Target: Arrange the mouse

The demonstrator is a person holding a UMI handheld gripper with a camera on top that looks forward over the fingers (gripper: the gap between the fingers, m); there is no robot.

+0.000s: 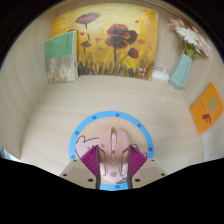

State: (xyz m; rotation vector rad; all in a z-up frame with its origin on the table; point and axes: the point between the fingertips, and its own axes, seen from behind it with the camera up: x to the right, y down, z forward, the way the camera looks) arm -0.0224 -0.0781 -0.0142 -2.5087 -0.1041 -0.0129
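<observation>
My fingers are closed on the mouse, one pad pressing each flank, just above a round blue-rimmed mat on the desk. I judge the mouse light and rigid, with a smooth, rounded shell that could slip. The best hold is across its narrow waist, low on the sides, clear of the buttons. Beyond stand a flower painting and a vase.
</observation>
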